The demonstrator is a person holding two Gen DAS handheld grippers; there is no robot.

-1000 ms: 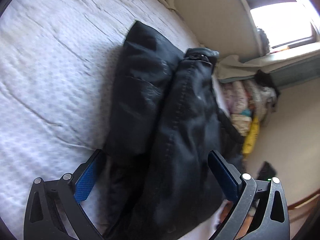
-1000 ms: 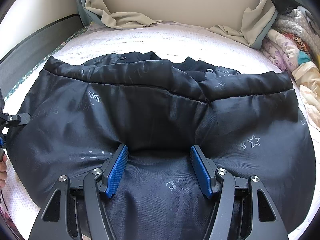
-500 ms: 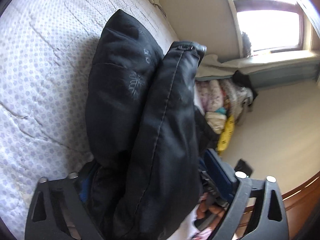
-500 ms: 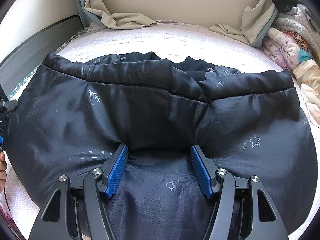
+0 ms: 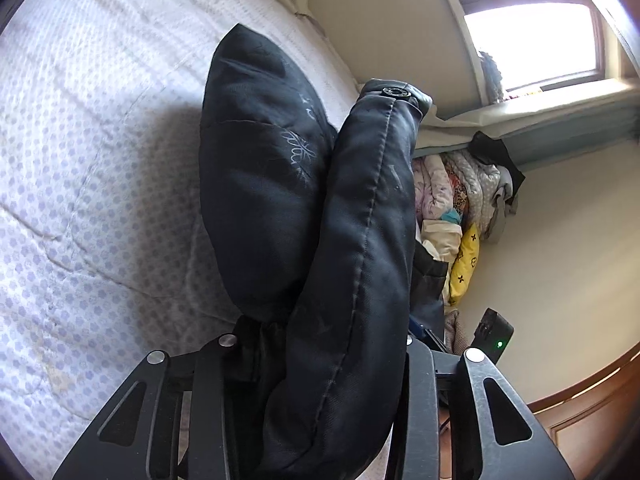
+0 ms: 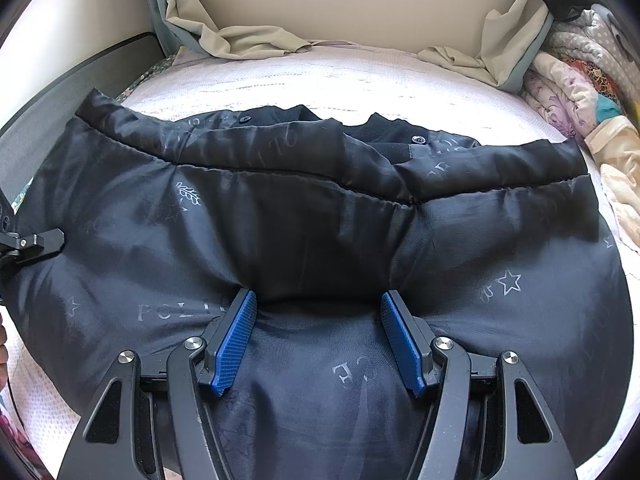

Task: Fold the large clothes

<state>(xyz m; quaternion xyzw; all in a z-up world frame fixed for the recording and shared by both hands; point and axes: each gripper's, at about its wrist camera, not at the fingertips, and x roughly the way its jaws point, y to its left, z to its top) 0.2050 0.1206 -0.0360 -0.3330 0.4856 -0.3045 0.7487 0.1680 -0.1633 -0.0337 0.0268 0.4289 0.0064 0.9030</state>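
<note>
- A black padded jacket [image 6: 320, 240] is being supported by a white quilted mattress [image 5: 100, 180], beside a window [image 5: 528, 32].
- A bunched jacket edge is being clamped by the left gripper [image 5: 320, 344].
- Fabric is being pressed by the right gripper [image 6: 318, 332], with jaws spread wide.

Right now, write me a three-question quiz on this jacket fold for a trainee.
1. True or false: the right gripper has its jaws wide apart with the black jacket bulging between them.
2. Which is clamped on a doubled edge of the jacket? A) the left gripper B) the right gripper C) neither
3. Fill in: the jacket lies on a white quilted ____.

Key: 1 true; 2 A; 3 mattress.
</note>
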